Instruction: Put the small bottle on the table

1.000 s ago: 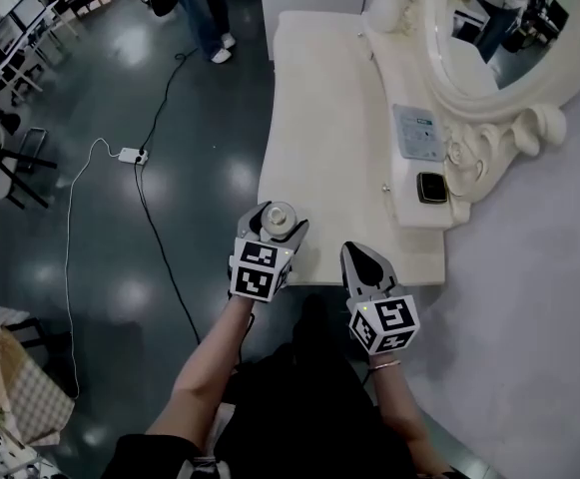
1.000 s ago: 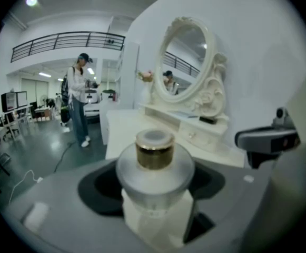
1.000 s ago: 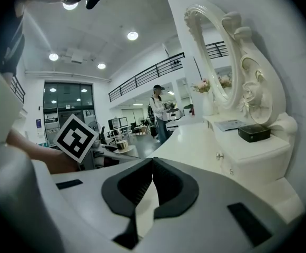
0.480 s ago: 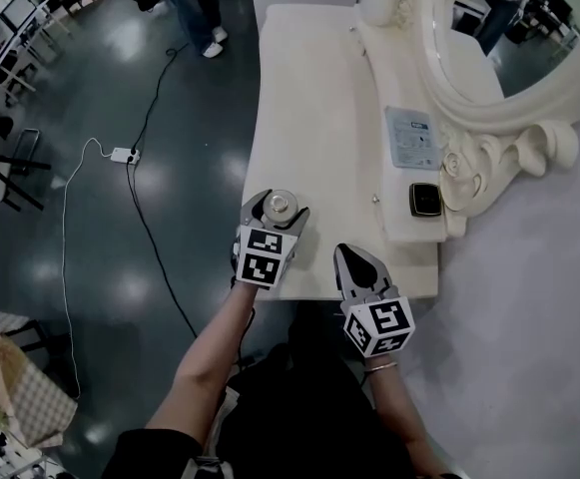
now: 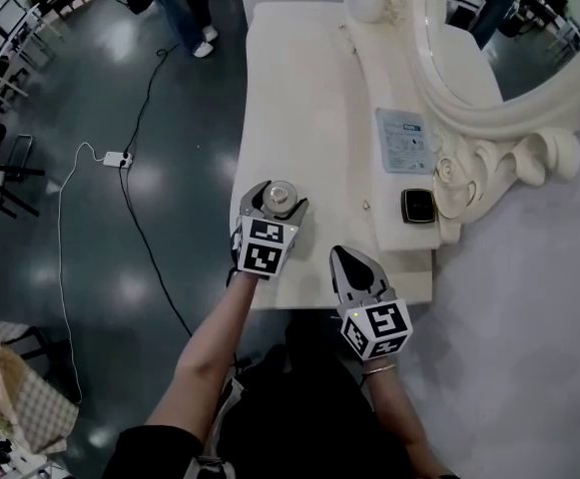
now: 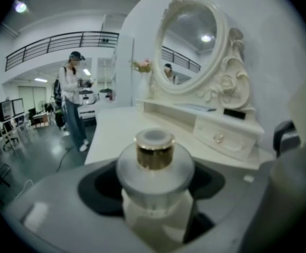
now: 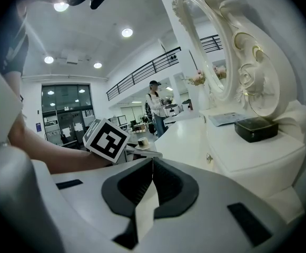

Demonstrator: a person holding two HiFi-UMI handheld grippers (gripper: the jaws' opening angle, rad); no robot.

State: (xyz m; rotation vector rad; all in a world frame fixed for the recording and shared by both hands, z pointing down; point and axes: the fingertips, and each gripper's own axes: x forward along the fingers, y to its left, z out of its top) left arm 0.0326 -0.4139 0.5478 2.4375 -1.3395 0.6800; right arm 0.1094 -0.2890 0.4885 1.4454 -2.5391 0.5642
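Note:
A small frosted-glass bottle [image 6: 154,181] with a gold neck and silvery cap stands upright between the jaws of my left gripper [image 5: 276,202], which is shut on it. In the head view the bottle [image 5: 281,195] hangs over the near left part of the cream dressing table [image 5: 299,108]; whether it touches the top is not visible. My right gripper [image 5: 349,259] is shut with nothing in it, over the table's near edge to the right of the left one. In the right gripper view its jaws [image 7: 151,162] meet, and the left gripper's marker cube [image 7: 106,139] shows to the left.
An ornate oval mirror [image 5: 489,58] stands on a raised drawer shelf [image 5: 394,183] along the table's right side, with a printed card [image 5: 403,140] and a small black box [image 5: 416,205] on it. A person [image 5: 180,3] stands on the dark floor beyond; a cable and power strip [image 5: 116,158] lie left.
Both grippers have moved a little forward over the table, the left one carrying the bottle. Neither gripper's hold has changed.

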